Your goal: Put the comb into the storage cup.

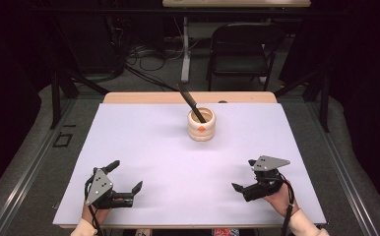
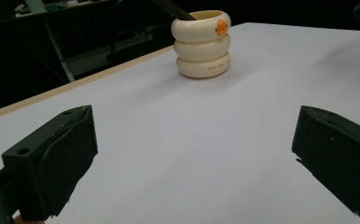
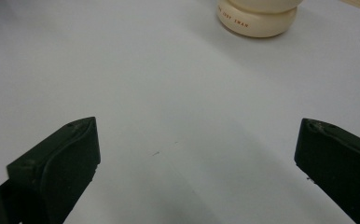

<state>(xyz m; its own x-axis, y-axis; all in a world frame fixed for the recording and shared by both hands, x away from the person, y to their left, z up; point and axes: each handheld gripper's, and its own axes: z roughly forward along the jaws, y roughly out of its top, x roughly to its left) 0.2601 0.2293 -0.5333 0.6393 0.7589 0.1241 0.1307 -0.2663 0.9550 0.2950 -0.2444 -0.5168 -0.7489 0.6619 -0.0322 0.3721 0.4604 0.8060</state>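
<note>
A cream ribbed pot (image 1: pixel 201 125) with an orange mark stands toward the far middle of the white table top (image 1: pixel 143 147). A black utensil (image 1: pixel 192 101) leans out of it to the far left. In the left gripper view the pot (image 2: pixel 202 44) is ahead between the wide-apart jaws. In the right gripper view the pot's base (image 3: pixel 256 17) sits at the top edge. My left gripper (image 1: pixel 127 175) rests near the front left, open and holding nothing. My right gripper (image 1: pixel 244 174) rests near the front right, open and holding nothing.
A wooden strip (image 1: pixel 143 98) runs along the table's far edge. Beyond it stand a dark folding chair (image 1: pixel 242 46), a white post (image 1: pixel 185 46) and cables on the floor (image 1: pixel 148 61). The person's hands (image 1: pixel 281 199) come in at the front edge.
</note>
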